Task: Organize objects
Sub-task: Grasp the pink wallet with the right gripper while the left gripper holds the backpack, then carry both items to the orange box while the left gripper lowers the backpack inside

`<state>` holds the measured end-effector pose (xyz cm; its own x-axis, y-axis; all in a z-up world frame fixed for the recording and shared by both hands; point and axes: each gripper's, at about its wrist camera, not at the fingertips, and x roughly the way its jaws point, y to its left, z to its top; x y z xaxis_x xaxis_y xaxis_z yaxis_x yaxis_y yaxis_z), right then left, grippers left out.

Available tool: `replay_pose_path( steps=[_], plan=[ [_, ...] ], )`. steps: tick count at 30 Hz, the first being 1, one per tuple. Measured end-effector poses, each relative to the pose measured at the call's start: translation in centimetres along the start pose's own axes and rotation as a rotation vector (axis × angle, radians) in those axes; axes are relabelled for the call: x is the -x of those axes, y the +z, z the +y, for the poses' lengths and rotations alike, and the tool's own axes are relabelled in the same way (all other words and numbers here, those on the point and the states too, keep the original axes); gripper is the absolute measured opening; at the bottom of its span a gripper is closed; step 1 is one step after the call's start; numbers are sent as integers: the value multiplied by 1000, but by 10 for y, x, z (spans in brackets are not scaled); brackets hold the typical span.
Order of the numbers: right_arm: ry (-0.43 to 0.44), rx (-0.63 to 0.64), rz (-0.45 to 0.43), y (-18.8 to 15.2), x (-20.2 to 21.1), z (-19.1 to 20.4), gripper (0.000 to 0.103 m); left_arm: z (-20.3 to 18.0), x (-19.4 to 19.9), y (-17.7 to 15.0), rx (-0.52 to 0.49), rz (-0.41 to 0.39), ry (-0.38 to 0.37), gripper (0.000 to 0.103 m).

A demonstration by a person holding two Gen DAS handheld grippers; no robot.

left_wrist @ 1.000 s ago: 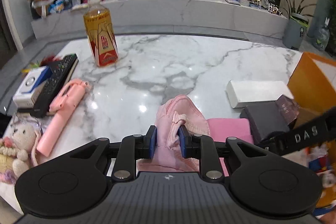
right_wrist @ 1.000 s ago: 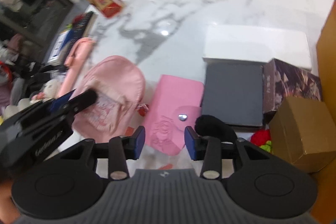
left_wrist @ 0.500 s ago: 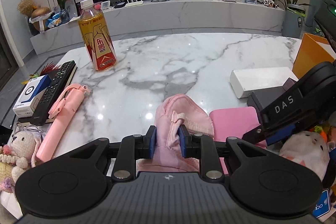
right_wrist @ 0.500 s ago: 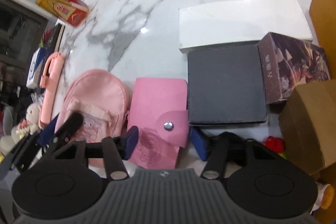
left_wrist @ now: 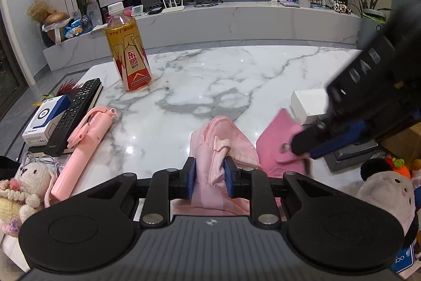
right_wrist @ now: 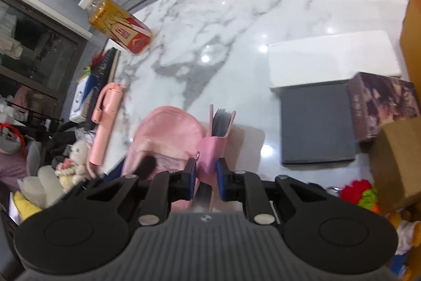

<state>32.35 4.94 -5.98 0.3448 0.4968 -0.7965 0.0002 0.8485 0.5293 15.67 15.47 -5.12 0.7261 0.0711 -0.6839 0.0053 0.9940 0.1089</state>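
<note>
We find the left gripper (left_wrist: 209, 177) pinching a fold of the soft pink pouch (left_wrist: 223, 146), limp quilted fabric lying on the marble table (left_wrist: 236, 75). The right gripper (right_wrist: 206, 178) pinches the pink card wallet (right_wrist: 215, 138) on edge beside it; apparently light and stiff-covered, with loose leaves, best held near the spine.

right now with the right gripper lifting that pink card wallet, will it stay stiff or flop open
Likely floppy: the pink card wallet is pinched near its snap flap and its far end gapes, with the grey sleeves fanning. Probably light. The sleeves may splay further if tilted.
</note>
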Motion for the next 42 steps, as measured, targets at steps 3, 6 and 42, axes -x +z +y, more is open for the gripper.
replay_pose_path(
  steps=[3,6,42],
  plan=[
    [15,-3,6,3,-5,8,21,1,1,0,15,2,-1,26],
    [-27,12,15,5,-17,17,27,2,2,-1,21,-3,-3,26],
    [-92,174,-304,-50,190,-23,22,-103,142,58,-84,-268,-130,28]
  ],
)
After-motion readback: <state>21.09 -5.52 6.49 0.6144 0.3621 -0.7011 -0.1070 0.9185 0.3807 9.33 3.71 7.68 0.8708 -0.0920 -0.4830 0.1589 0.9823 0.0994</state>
